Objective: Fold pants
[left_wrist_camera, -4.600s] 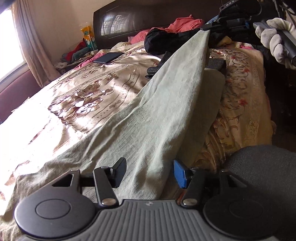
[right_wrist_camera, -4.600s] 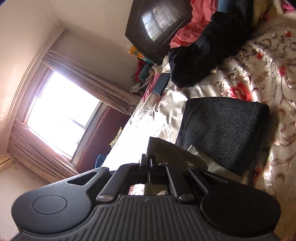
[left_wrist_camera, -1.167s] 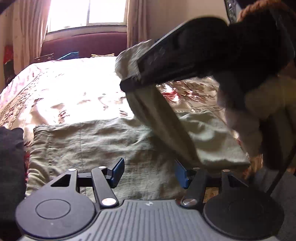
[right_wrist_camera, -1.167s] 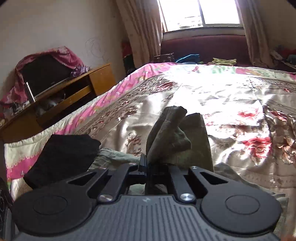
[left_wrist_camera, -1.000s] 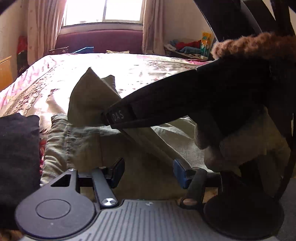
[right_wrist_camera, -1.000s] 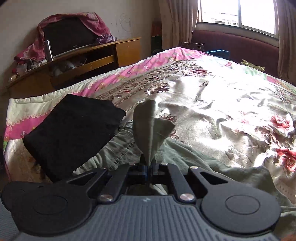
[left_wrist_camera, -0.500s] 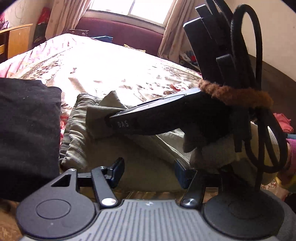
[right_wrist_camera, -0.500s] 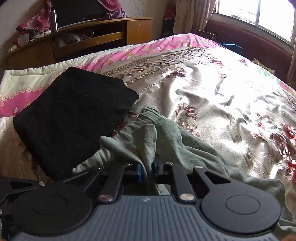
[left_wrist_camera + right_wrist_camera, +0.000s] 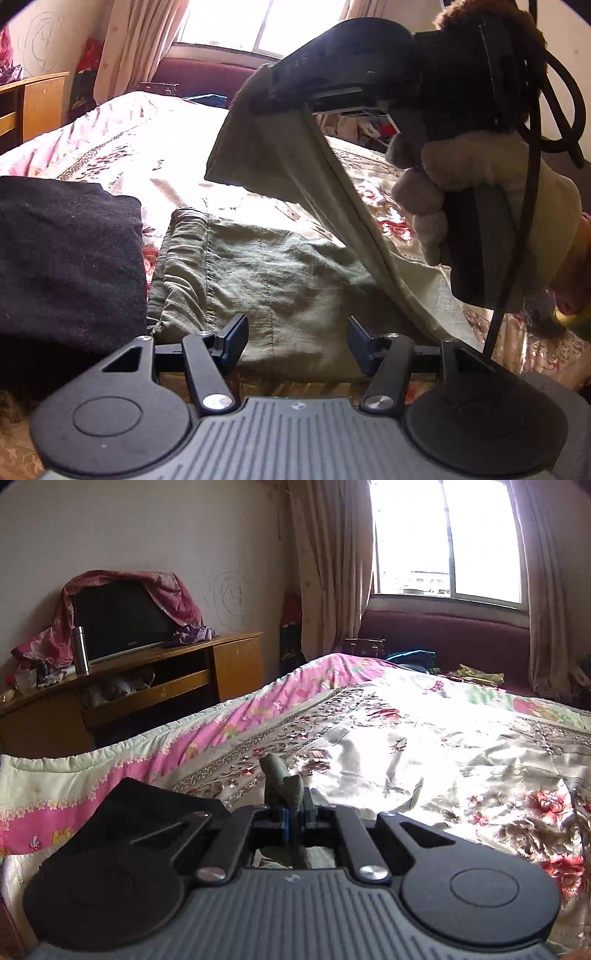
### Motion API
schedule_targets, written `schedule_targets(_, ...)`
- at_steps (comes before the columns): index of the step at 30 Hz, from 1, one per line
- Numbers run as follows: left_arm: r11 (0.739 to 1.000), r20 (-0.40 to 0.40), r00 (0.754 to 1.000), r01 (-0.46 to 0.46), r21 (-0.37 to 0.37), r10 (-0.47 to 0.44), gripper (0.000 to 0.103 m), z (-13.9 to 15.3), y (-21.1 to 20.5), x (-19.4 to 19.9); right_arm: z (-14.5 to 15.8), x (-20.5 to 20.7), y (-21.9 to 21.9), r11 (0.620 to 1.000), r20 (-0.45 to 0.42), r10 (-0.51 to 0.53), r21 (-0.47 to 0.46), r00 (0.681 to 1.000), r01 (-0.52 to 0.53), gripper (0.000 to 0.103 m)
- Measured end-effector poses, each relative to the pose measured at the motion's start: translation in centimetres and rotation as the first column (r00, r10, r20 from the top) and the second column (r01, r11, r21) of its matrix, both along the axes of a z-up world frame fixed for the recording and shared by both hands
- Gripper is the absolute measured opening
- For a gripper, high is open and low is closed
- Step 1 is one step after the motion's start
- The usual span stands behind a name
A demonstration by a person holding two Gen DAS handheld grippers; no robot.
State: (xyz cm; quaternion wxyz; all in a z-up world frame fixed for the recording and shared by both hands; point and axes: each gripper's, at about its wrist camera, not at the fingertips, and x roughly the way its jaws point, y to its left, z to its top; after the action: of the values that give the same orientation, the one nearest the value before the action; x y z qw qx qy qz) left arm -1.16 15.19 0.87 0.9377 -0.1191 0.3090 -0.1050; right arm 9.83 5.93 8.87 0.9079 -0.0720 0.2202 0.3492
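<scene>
Right gripper [image 9: 291, 821] jaws pinch pants [image 9: 266, 266] fabric, tuft poking up at frame centre. Left gripper [image 9: 293, 334] jaws spread, folded pants lying just ahead between them on bedspread [image 9: 155, 147]; lifted leg slants from upper centre to lower right.

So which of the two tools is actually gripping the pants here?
The right tool: it is shut on a bunched edge of the green pants, lifting it. The left tool is open, holding nothing.
</scene>
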Motion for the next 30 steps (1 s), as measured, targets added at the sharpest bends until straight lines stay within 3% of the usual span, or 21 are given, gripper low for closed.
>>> schedule_targets(3, 0.999, -0.026, 0.999, 0.023, 0.044, -0.022, 0.070, -0.2, -0.5, -0.4, -4.0, -0.9, 2.9, 0.976, -0.120, 0.139, -0.149, 0.983, -0.157, 0.012)
schedule_targets(5, 0.996, -0.053, 0.998, 0.029, 0.080, -0.025, 0.070, -0.4, -0.7, -0.9, -7.1, -1.2, 4.4, 0.940, -0.237, 0.198, -0.231, 0.951, -0.253, 0.024)
schedule_targets(8, 0.995, -0.080, 0.996, 0.036, 0.094, -0.028, 0.070, -0.7, -0.7, -1.4, -9.2, -1.3, 3.7, 0.946, -0.347, 0.203, -0.173, 0.915, -0.275, 0.026)
schedule_targets(13, 0.994, -0.049, 0.997, 0.064, 0.087, -0.060, 0.070, 0.5, -1.1, -1.0, -6.2, -0.7, -2.9, 0.990, -0.316, 0.125, -0.019, 0.940, -0.138, 0.037)
schedule_targets(17, 0.985, 0.057, 0.990, 0.123, 0.120, -0.130, 0.074, 2.1, -3.2, 0.7, -5.5, 0.7, -10.4, 0.998, -0.274, -0.065, -0.018, 0.959, 0.063, 0.037)
schedule_targets(21, 0.968, 0.066, 0.975, 0.200, 0.152, -0.212, 0.074, 1.3, -6.1, 4.9, -7.9, 4.1, -15.7, 0.983, -0.361, -0.178, -0.033, 0.915, 0.178, 0.039)
schedule_targets(23, 0.963, 0.024, 0.972, 0.226, 0.147, -0.232, 0.074, 0.3, -6.9, 6.9, -9.5, 5.9, -17.4, 0.974, -0.387, -0.224, -0.058, 0.894, 0.219, 0.038)
schedule_targets(27, 0.959, -0.246, 0.951, 0.232, 0.164, -0.188, 0.074, -3.5, -7.8, 10.0, -11.7, 8.3, -21.3, 0.928, -0.365, -0.368, -0.087, 0.855, 0.363, 0.037)
schedule_targets(30, 0.955, -0.262, 0.949, 0.231, 0.186, -0.178, 0.074, -3.3, -8.5, 9.8, -12.1, 8.8, -24.8, 0.891, -0.381, -0.432, -0.041, 0.817, 0.452, 0.036)
